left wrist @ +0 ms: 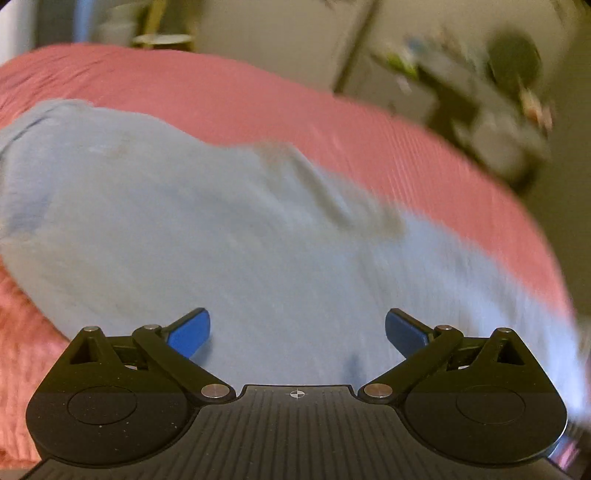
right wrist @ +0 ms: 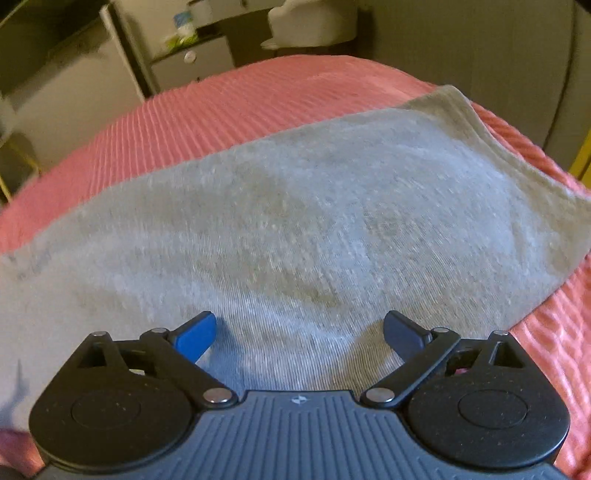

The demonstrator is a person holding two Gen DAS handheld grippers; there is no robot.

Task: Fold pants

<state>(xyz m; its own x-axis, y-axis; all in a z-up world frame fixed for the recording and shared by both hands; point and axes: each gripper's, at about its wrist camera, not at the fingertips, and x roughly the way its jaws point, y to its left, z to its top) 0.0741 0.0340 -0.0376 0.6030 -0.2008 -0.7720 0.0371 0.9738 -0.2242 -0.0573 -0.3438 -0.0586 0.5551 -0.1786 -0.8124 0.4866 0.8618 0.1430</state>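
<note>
Grey-blue pants (left wrist: 184,221) lie spread on a pink ribbed bedspread (left wrist: 332,122). In the left wrist view the cloth has a raised crease near the middle and the frame is blurred. My left gripper (left wrist: 297,332) is open and empty, just above the pants. In the right wrist view the pants (right wrist: 314,206) lie flat, with a hemmed end at the upper right. My right gripper (right wrist: 299,334) is open and empty, close over the cloth.
The bedspread (right wrist: 221,107) ends at a rounded far edge. Beyond it stand a white cabinet (right wrist: 74,74), a small drawer unit (right wrist: 192,62) and a white chair (right wrist: 314,22). Blurred cluttered furniture (left wrist: 480,92) shows in the left wrist view.
</note>
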